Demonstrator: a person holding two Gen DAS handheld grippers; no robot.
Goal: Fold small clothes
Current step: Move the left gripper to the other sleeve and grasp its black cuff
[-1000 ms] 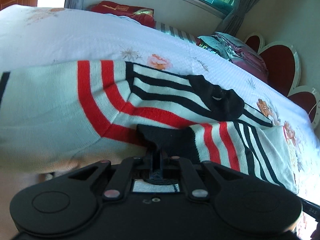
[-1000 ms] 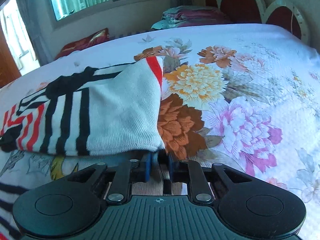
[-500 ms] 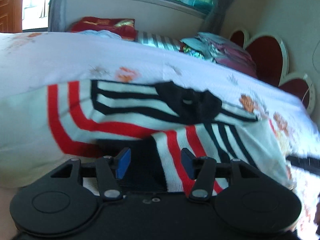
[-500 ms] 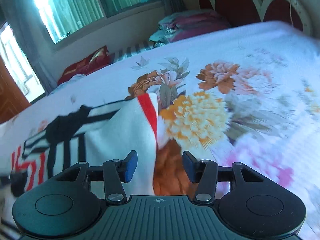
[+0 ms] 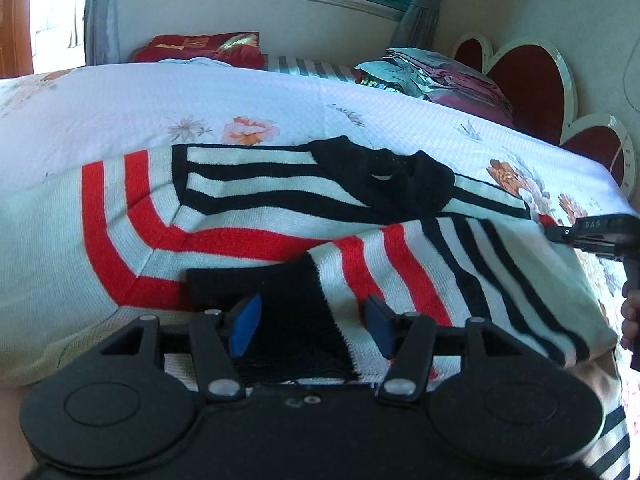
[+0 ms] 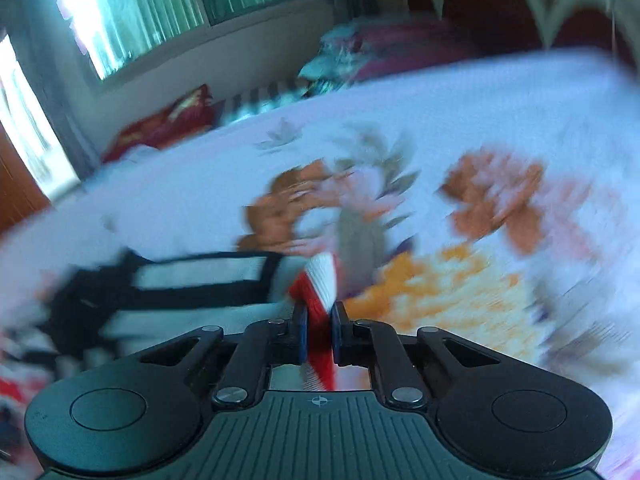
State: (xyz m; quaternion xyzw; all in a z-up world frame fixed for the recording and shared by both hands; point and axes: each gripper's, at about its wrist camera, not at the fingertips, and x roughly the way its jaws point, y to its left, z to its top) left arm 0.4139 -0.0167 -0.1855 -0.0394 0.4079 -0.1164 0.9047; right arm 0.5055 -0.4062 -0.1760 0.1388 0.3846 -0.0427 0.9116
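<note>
A small knit sweater (image 5: 248,216), white with red and black stripes and a black collar, lies on the flowered bedspread (image 5: 200,100). One sleeve is folded across its front, the black cuff (image 5: 288,312) toward me. My left gripper (image 5: 312,326) is open, its blue pads either side of that cuff, holding nothing. In the blurred right wrist view my right gripper (image 6: 319,334) is shut on a red and white edge of the sweater (image 6: 320,280). The right gripper also shows at the right edge of the left wrist view (image 5: 592,232).
A pile of folded clothes (image 5: 432,76) lies at the far end of the bed by the red heart-shaped headboard (image 5: 532,80). A red cushion (image 5: 200,46) lies under the window. The bedspread stretches away to the right in the right wrist view (image 6: 500,220).
My left gripper let go of the black cuff and opened. My right gripper opened, moved along the sweater and shut on its red and white edge; its view is now blurred by motion.
</note>
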